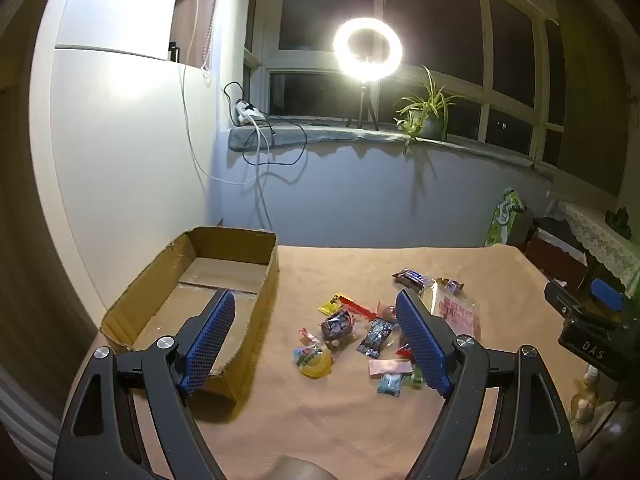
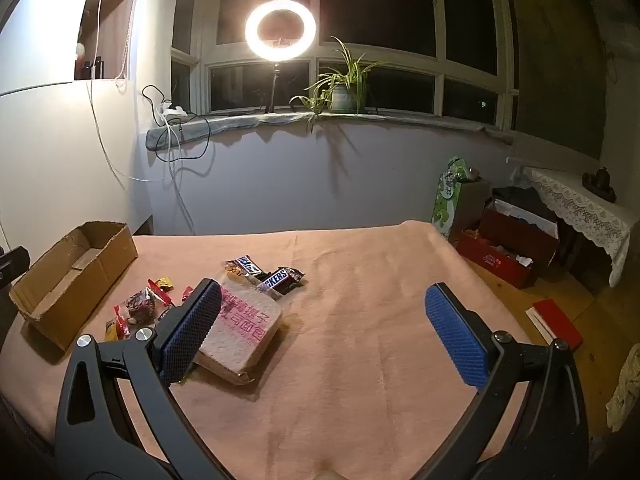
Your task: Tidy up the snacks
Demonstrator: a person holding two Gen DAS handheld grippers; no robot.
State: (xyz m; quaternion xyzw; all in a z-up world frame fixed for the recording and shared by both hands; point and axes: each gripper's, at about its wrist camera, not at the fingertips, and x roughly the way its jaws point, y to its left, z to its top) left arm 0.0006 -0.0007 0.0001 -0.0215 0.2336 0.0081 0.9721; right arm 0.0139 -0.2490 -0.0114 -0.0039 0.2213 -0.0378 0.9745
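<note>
An open cardboard box (image 1: 192,276) sits at the table's left; it also shows in the right wrist view (image 2: 76,276). A pile of small wrapped snacks (image 1: 360,332) lies to its right on the peach cloth. A bagged sandwich with pink print (image 2: 244,324) lies beside a Snickers bar (image 2: 280,278) and a Milky Way bar (image 2: 248,265). My left gripper (image 1: 316,300) is open and empty, held above the table between box and pile. My right gripper (image 2: 324,292) is open and empty, above bare cloth to the right of the sandwich.
The peach cloth (image 2: 380,264) covers the table up to a wall. A ring light (image 1: 367,49) and a potted plant (image 1: 430,114) stand on the windowsill. Red boxes (image 2: 508,240) and a green bag (image 2: 450,196) sit on the floor at right.
</note>
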